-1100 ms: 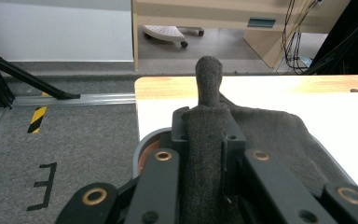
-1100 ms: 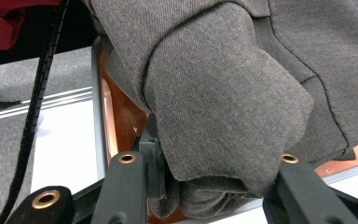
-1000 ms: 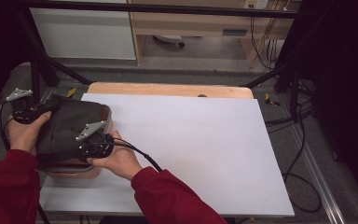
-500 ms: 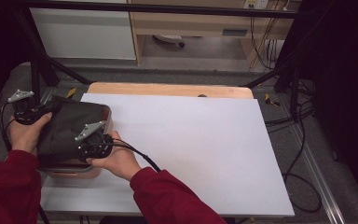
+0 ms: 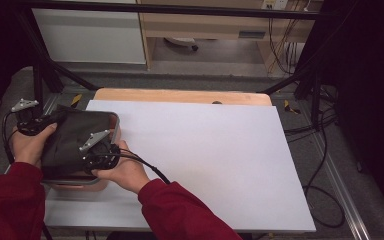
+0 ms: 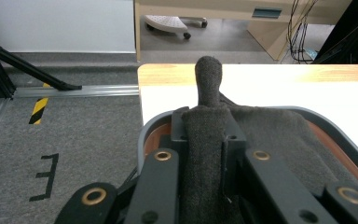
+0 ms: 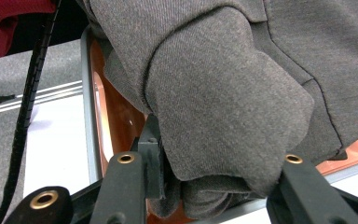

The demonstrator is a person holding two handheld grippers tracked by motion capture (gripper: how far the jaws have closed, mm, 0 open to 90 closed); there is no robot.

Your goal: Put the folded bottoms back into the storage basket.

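A dark grey garment [image 5: 72,142] lies bunched in an orange tray with a grey rim [image 5: 116,126] at the table's left edge. My left gripper [image 5: 54,120] comes in from the left. In the left gripper view it [image 6: 205,135] is shut on a narrow fold of the garment [image 6: 275,135] that sticks up past the jaws, above the tray rim [image 6: 144,133]. My right gripper [image 5: 80,161] sits at the tray's near side. In the right gripper view it [image 7: 219,175] is shut on a thick rolled fold of the garment [image 7: 223,93], with the tray's floor [image 7: 116,116] behind.
A white sheet [image 5: 205,150] covers the table to the right of the tray, with a wooden strip [image 5: 180,95] along the back. The right gripper's cable [image 5: 147,167] trails over the sheet. Black frame bars [image 5: 45,75] and floor cables [image 5: 325,150] flank the table.
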